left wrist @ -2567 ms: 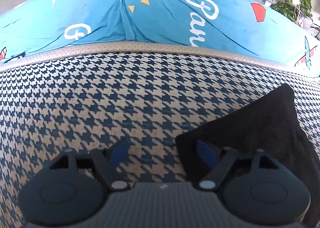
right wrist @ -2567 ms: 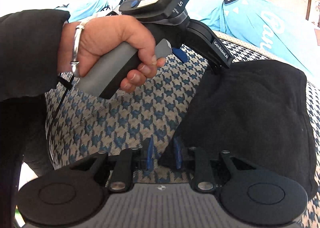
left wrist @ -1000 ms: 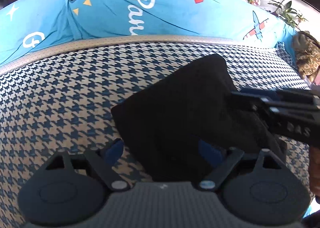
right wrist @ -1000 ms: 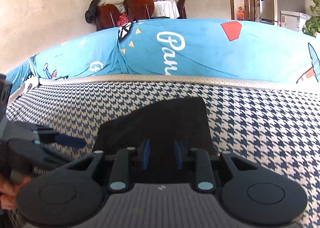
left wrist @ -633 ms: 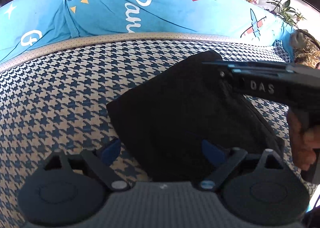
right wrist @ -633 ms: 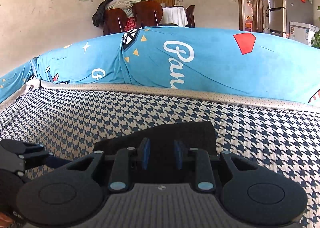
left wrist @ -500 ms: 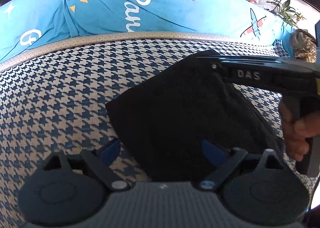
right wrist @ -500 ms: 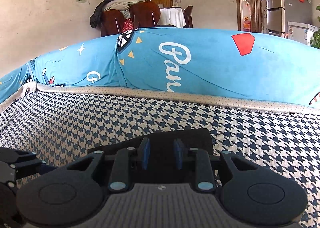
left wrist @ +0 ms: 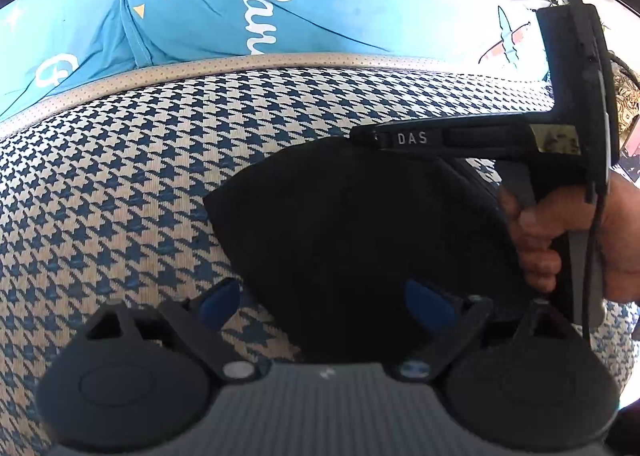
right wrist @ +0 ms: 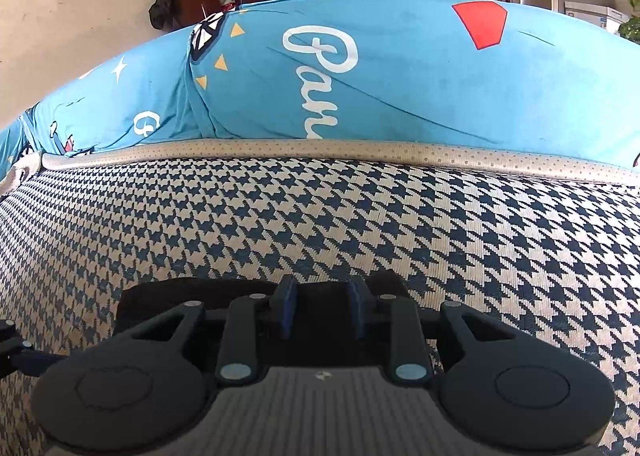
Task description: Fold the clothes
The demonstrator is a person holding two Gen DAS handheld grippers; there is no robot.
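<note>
Houndstooth fabric in navy and cream covers the sofa seat [left wrist: 120,184], the landmark for all that follows; behind it rises a bright blue printed backrest cover [left wrist: 320,0]; on the seat, right of its middle in the left wrist view, lies the black garment [left wrist: 360,224], already folded into a compact, roughly wedge-shaped pad whose long axis runs from the near edge of the seat away toward the backrest.

Both tools sit at the garment's near end; the left hand-held gripper [left wrist: 326,298] has its blue pads spread wide, one over bare seat, the other over the cloth, not pressing it; the right hand-held gripper [right wrist: 322,312], held by a hand [left wrist: 560,240], reaches across the garment's right side, its pads drawn fairly close with black cloth [right wrist: 256,292] lying between them; whether they truly pinch it I cannot tell. The right one looks the nearer to the cloth's far edge, so a next fold would likely fall to it.

Hidden: the garment's near edge under both tool bodies; its right side behind the hand; its folds, lost in the black.
</note>
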